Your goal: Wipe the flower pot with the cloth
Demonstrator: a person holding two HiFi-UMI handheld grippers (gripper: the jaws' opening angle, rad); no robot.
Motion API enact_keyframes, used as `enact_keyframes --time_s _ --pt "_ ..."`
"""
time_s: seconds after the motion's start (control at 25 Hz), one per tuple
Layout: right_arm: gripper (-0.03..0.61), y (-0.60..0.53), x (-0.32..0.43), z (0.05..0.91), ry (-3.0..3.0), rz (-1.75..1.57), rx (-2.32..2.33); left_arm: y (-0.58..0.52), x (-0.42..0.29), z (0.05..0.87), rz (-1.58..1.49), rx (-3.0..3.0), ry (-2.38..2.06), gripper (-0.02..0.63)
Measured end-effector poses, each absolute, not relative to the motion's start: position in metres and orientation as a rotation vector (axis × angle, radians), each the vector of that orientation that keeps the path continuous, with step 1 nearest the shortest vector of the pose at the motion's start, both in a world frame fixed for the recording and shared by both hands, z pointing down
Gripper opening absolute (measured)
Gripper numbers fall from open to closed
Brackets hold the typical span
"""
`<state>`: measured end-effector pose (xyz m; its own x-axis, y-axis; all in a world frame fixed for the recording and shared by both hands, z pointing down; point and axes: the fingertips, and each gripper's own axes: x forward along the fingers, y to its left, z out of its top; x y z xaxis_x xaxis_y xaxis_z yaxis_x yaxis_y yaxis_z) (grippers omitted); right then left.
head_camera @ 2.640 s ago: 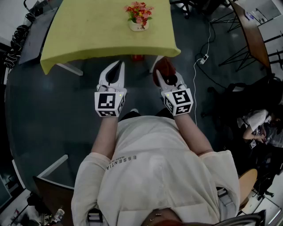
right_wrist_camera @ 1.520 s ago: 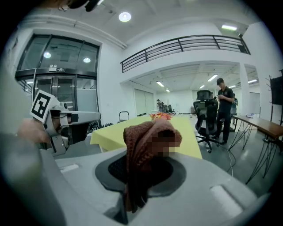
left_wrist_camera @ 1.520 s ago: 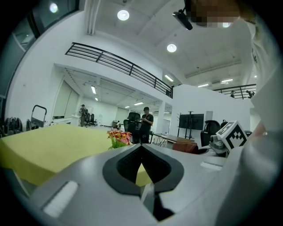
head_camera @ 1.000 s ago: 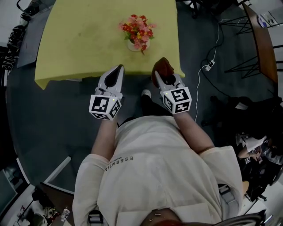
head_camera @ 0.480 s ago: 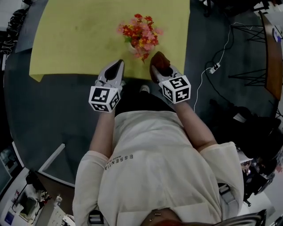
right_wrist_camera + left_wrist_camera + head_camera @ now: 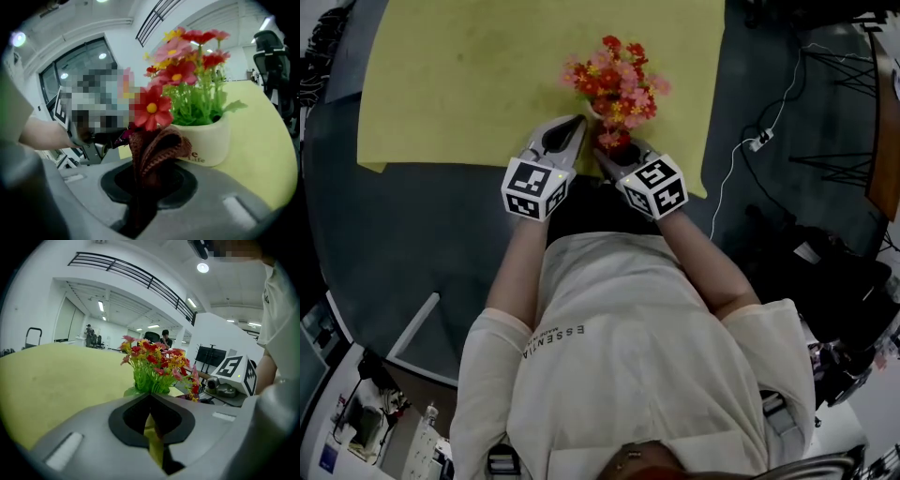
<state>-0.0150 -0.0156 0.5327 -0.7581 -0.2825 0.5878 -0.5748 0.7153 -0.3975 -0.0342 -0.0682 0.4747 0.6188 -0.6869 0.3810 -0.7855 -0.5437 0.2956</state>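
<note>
Pinching a brown knitted cloth (image 6: 157, 150), the right gripper (image 6: 143, 185) is beside the white round flower pot (image 6: 206, 140) at the yellow table's (image 6: 469, 84) near edge. The left gripper (image 6: 151, 401) is closed and empty, so a hard push may topple the pot.

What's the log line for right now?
right gripper: shut on cloth | left gripper: shut, empty | flower pot: upright on table

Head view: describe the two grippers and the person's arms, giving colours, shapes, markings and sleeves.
The left gripper and the right gripper each have a pale grey shell that tapers to a pointed claw with a black inner recess. Each carries a white cube printed with black square markers. No cables show. The arms are bare below the short sleeves of a cream T-shirt.
</note>
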Motion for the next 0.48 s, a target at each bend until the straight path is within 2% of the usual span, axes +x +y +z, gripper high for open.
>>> enact_keyframes --time_s 0.2,0.48 --pt "0.058 -0.018 -0.037 0.544 -2.414 0.793 0.561 -0.073 -0.019 0.485 0.335 2.448 -1.039 0.015" --pt "0.061 -0.029 -0.025 0.544 -2.396 0.886 0.624 -0.08 -0.016 0.484 0.32 2.444 -1.002 0.015"
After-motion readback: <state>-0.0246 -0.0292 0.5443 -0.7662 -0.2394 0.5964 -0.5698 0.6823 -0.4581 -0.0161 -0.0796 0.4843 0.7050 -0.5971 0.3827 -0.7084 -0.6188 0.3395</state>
